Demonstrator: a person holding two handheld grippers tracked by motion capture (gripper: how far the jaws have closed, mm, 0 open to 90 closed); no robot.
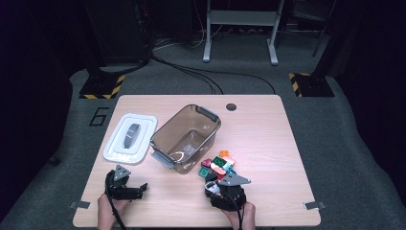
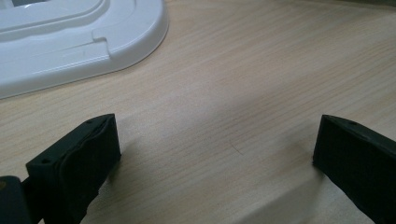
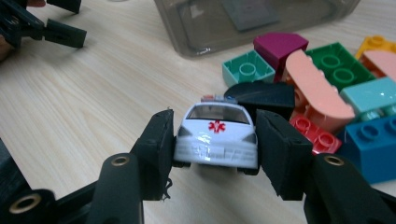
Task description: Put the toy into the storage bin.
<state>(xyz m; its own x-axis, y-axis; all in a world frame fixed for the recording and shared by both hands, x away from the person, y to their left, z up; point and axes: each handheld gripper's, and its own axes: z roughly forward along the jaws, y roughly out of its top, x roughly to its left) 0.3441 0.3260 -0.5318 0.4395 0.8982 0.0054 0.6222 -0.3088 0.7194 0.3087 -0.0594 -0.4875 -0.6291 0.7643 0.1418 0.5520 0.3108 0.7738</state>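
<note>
**Toy car held between the right jaws**

While the left gripper [image 1: 125, 184] rests near the table's [image 1: 268, 139] front left corner, its jaws stand wide apart over bare wood with nothing between them; the left gripper view shows a corner of the white lid [image 2: 79, 42] just beyond them. The right gripper [image 3: 215, 149] has its two black pads pressed against the sides of a white toy car [image 3: 216, 135], which bears a red star mark on its top and points away from the camera. That car sits at the near edge of a pile of coloured bricks [image 3: 336, 88], with a black piece [image 3: 266, 95] right behind it. In the high view the right gripper [image 1: 216, 184] is at the front of the table, just before the pile [image 1: 219, 165]. The clear brown bin [image 1: 187, 136] stands open beside the pile, and the lid [image 1: 130, 137] lies flat to the bin's left.
</note>
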